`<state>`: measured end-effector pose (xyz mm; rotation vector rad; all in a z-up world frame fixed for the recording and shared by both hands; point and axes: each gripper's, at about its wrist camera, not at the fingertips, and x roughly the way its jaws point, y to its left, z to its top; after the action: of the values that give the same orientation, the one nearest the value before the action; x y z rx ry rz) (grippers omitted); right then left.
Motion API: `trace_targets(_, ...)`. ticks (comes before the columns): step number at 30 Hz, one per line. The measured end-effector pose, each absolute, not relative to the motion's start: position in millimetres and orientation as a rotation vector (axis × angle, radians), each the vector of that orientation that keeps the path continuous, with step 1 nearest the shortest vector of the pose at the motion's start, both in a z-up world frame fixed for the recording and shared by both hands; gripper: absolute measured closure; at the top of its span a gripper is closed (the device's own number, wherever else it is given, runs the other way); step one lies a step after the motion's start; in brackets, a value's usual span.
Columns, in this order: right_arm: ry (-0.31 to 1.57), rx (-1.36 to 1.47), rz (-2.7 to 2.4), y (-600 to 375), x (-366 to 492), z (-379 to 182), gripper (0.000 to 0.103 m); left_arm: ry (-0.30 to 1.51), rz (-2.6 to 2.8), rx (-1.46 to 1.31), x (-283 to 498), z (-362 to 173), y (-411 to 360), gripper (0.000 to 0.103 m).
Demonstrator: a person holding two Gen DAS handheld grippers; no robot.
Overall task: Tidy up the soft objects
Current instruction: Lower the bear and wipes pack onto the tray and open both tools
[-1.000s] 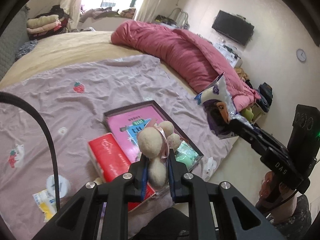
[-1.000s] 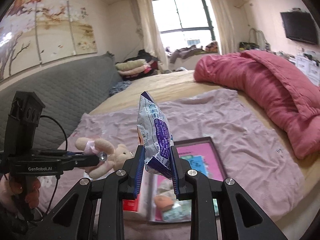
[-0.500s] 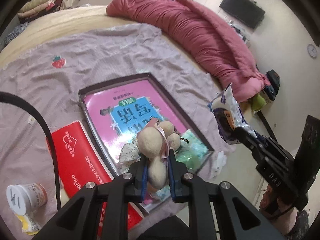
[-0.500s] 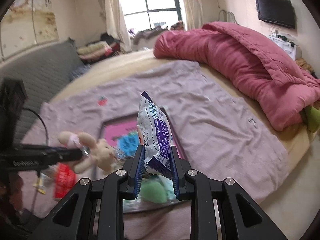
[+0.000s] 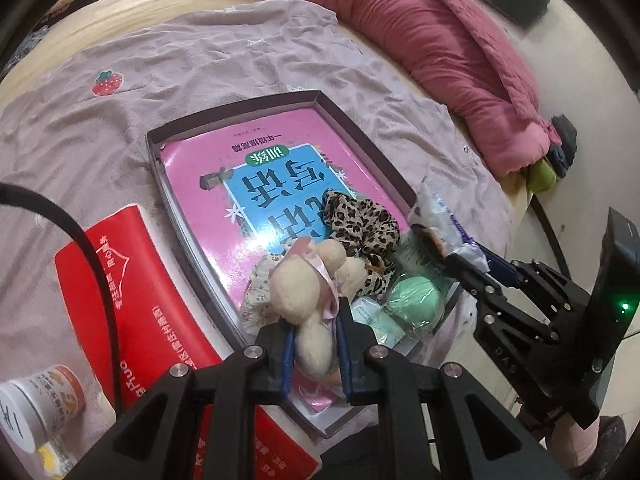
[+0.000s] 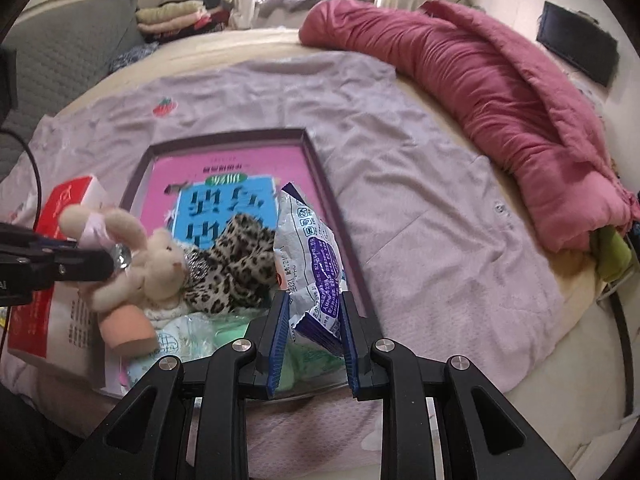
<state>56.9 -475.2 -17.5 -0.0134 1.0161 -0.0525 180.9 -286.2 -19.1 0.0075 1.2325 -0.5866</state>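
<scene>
My left gripper (image 5: 314, 330) is shut on a cream plush rabbit (image 5: 304, 284) with a pink ribbon, held just above the near end of a shallow dark tray (image 5: 360, 136). The rabbit (image 6: 136, 256) also shows at the left of the right wrist view. My right gripper (image 6: 312, 316) is shut on a white and purple snack bag (image 6: 310, 256), hanging over the tray's near right corner; the bag (image 5: 440, 220) is at the right in the left wrist view. In the tray lie a pink book (image 5: 248, 168), a leopard-print cloth (image 5: 360, 228) and a green sponge (image 5: 412, 294).
A red tissue pack (image 5: 116, 280) lies left of the tray on the lilac blanket (image 5: 160, 80). A small white cup (image 5: 36, 404) stands at the near left. A rolled pink duvet (image 6: 500, 92) runs along the right side of the bed. The bed edge drops off at the right.
Both grippers have come down toward the tray, each keeping its hold. The rabbit and the snack bag now hang low over the tray's near end.
</scene>
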Motion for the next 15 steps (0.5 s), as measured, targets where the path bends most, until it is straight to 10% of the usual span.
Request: trace_targets(15,1.004,0.098,0.064,-465.3,50.8,-16.7,0.055,1.261,-0.558,0.036,186.6,-23.2,-287.1,0.082)
